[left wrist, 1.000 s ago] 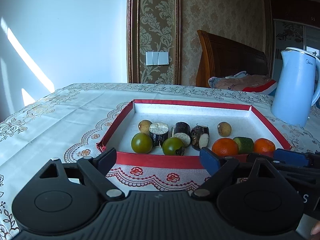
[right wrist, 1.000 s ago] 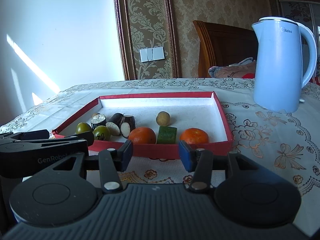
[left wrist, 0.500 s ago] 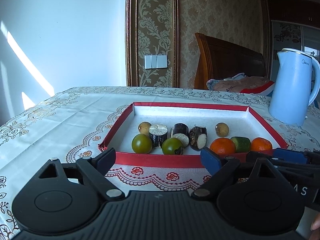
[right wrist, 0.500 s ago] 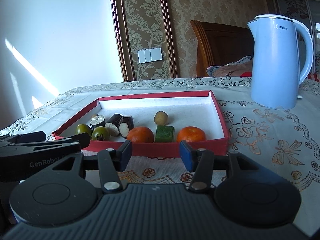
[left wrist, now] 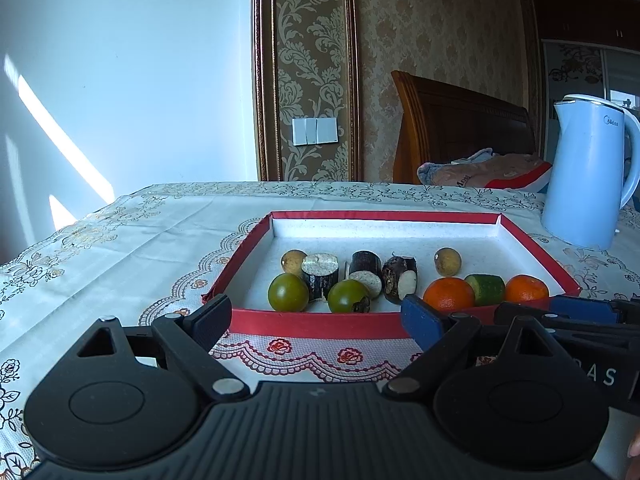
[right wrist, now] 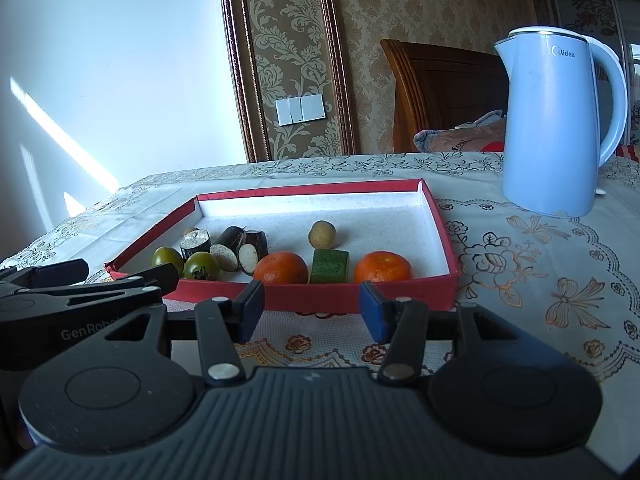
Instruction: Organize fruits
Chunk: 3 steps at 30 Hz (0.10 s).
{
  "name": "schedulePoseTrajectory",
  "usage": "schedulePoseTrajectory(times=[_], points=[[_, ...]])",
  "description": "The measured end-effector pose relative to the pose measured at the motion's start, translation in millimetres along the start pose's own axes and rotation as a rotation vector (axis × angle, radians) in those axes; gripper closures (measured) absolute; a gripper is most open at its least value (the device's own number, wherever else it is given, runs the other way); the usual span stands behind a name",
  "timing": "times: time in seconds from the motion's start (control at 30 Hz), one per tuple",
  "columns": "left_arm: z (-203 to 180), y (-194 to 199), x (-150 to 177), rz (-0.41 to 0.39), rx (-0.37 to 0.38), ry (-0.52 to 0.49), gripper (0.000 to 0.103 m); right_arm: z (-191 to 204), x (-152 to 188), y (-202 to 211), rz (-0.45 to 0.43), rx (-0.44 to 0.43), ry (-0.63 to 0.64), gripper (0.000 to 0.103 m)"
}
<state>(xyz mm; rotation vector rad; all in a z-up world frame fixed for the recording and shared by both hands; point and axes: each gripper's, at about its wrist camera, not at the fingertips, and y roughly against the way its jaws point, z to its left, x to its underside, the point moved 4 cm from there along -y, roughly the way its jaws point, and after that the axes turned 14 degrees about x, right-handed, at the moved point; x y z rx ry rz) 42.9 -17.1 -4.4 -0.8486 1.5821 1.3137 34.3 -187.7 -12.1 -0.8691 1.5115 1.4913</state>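
A red tray (left wrist: pixel 312 322) with a white floor holds two green tomatoes (left wrist: pixel 288 292), several dark cut cane pieces (left wrist: pixel 320 274), two round longans (left wrist: pixel 447 262), two oranges (left wrist: pixel 448 294) and a green cucumber chunk (left wrist: pixel 486 289). The tray also shows in the right wrist view (right wrist: pixel 320 296). My left gripper (left wrist: pixel 316 320) is open and empty, just short of the tray's near wall. My right gripper (right wrist: pixel 311 310) is open and empty, in front of the oranges (right wrist: pixel 281 267) and the cucumber chunk (right wrist: pixel 329 266).
A pale blue electric kettle (right wrist: pixel 554 128) stands on the patterned tablecloth (right wrist: pixel 520 264) right of the tray. A wooden chair with folded cloth (left wrist: pixel 480 168) is behind the table. Each gripper shows at the edge of the other's view.
Both grippers have drawn back and risen slightly from the tray, so the fruit looks a little farther away. Nothing in the tray has moved.
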Motion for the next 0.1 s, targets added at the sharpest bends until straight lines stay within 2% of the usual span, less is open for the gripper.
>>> schedulePoseTrajectory(times=[0.1], points=[[1.2, 0.8, -0.4, -0.003, -0.002, 0.005, 0.011, -0.9, -0.4, 0.8, 0.0, 0.004, -0.006, 0.046]])
